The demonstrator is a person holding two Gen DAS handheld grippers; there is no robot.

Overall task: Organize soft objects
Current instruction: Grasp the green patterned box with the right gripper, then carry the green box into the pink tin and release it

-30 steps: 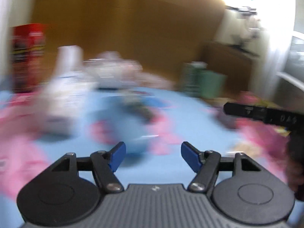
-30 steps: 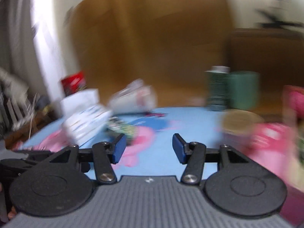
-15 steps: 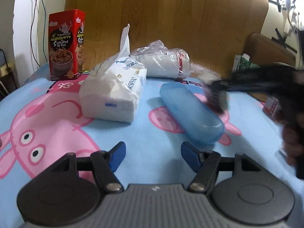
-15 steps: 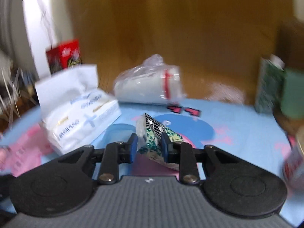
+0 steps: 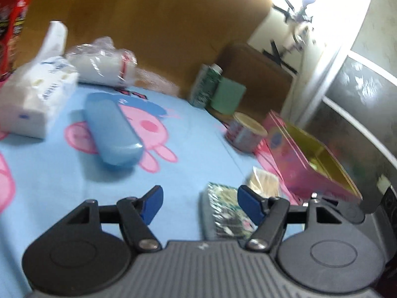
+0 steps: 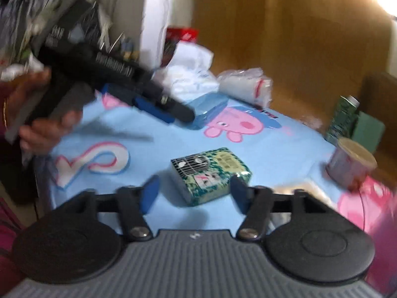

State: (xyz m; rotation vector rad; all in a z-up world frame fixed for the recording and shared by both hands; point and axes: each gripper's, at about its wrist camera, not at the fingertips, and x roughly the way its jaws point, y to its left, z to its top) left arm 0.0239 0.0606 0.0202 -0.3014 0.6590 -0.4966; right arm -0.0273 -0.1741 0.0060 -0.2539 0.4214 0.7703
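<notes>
A small green patterned tissue pack (image 6: pixel 211 173) lies on the blue cartoon cloth (image 6: pixel 273 149), just ahead of my open right gripper (image 6: pixel 194 193), apart from both fingers. The same pack (image 5: pixel 225 211) sits by the right finger of my open, empty left gripper (image 5: pixel 198 202). The left gripper (image 6: pixel 158 104) also shows in the right wrist view, held over the cloth. A white tissue pack (image 5: pixel 32 96), a clear bag with a white roll (image 5: pixel 104 67) and a blue case (image 5: pixel 111 129) lie further back.
A pink box with a yellow inside (image 5: pixel 307 159) stands at the right, with a round tub (image 5: pixel 245 131) and a beige item (image 5: pixel 264 181) beside it. A green carton (image 5: pixel 208 87) and red box (image 5: pixel 12 24) stand by the wooden wall.
My right gripper was shut on the green tissue pack half a second ago; now it is open and the pack lies on the cloth. Both grippers have swung toward the right side.
</notes>
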